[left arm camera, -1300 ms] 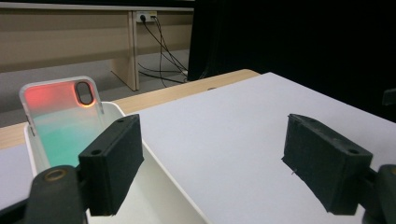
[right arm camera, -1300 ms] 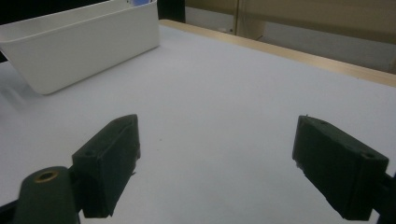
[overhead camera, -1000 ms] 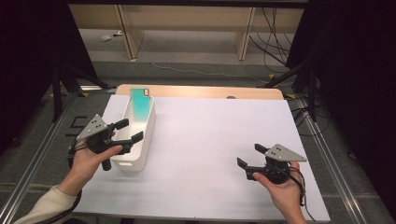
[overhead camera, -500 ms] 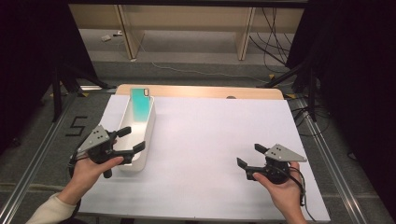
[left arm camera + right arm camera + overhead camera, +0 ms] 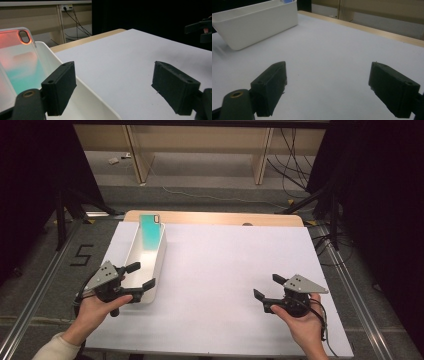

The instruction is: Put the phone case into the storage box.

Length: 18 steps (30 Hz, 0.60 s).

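A long white bin (image 5: 159,264) stands on the left of the white table top (image 5: 225,265). A clear phone case (image 5: 150,231) with a teal tint leans in the bin's far end. My left gripper (image 5: 142,275) hovers open at the bin's near end, one jaw over the inside and one outside the right wall. In the left gripper view the left gripper (image 5: 115,87) straddles the bin's rim (image 5: 82,92), with the phone case (image 5: 20,60) to the left. My right gripper (image 5: 265,286) is open and empty low over the table at the right; the right gripper (image 5: 328,85) faces the bin (image 5: 257,25).
A wooden strip (image 5: 215,217) runs along the table's far edge. Metal rails (image 5: 350,295) flank both sides. Cables (image 5: 280,170) and shelving lie on the floor beyond. In the left gripper view the other gripper (image 5: 200,27) is at the far right.
My left gripper has sunk a little and drawn back toward the bin's near end, jaws still open. The right gripper has kept still.
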Motion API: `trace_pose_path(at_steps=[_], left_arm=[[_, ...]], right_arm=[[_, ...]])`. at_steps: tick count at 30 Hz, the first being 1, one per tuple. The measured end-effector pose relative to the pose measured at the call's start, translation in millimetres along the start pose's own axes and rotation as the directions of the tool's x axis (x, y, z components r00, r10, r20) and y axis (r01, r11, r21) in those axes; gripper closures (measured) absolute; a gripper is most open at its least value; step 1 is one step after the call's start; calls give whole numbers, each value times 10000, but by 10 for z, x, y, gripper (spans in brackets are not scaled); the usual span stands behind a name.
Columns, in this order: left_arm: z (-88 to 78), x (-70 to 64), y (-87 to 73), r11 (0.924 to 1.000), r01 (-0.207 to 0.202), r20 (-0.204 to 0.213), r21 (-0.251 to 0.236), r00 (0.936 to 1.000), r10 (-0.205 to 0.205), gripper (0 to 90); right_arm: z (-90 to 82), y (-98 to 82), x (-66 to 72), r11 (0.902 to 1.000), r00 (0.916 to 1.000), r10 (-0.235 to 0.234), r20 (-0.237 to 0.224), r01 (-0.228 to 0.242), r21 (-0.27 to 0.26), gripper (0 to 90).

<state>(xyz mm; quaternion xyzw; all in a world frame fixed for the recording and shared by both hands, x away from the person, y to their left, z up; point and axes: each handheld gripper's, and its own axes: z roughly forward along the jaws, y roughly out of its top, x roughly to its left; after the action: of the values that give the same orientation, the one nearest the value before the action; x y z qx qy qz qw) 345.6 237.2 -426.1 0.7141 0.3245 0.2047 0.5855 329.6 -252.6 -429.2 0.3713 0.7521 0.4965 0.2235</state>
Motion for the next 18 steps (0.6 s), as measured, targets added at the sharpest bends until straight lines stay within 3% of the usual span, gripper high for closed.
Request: trace_pose_path(at_steps=[5,18], left_arm=[[-17,-27,-38,9997,-227,-20,95,9997,227,186],[12,-55,-109,9996,-275,42,104,9996,274,184]], right_arm=[[21,-6,9,9998,9999,95,-115,-97,-161,163],[17,-8,-3,9999,10000,24,36,-24,-122,163]])
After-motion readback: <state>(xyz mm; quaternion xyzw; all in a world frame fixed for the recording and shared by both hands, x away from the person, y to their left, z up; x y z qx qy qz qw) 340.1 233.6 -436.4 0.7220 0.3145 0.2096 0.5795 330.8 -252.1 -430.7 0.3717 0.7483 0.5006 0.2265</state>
